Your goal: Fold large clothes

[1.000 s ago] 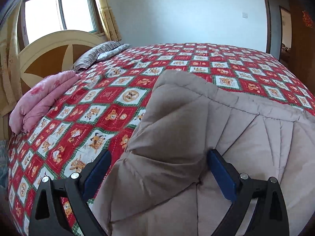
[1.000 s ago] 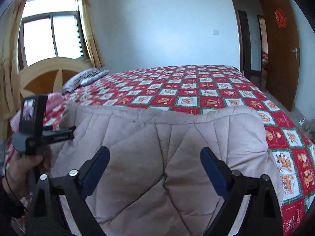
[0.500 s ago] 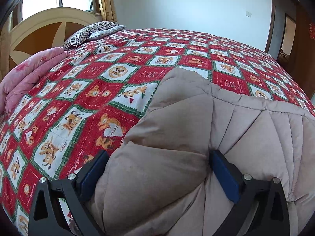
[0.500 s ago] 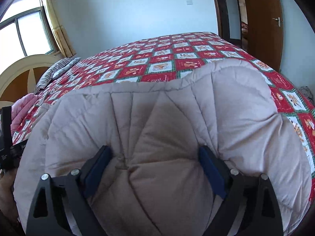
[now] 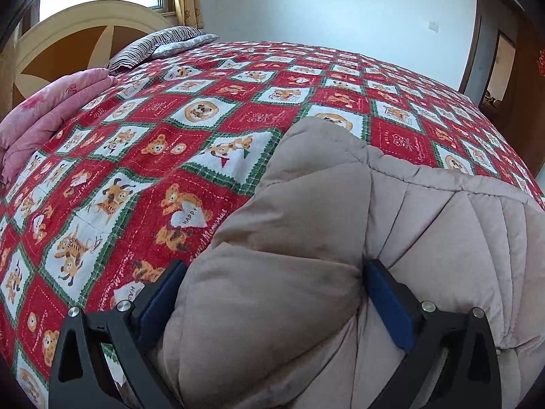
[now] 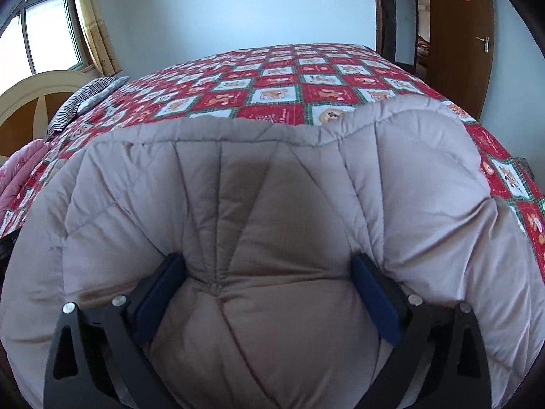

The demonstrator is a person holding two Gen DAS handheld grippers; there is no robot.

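Both the left gripper [image 5: 272, 293] and right gripper [image 6: 269, 283], jaws spread wide, clasp bunched folds of a taupe quilted garment [image 6: 272, 187] at the near edge of the red patchwork bedspread [image 5: 204, 129].

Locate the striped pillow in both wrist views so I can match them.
Left wrist: striped pillow sits upper left, at the head of the bed, just above the pink quilt.
Right wrist: striped pillow sits at the left edge, mid-height, below the curtain.
Shared landmark: the cream arched headboard, directly left of the pillow in both.
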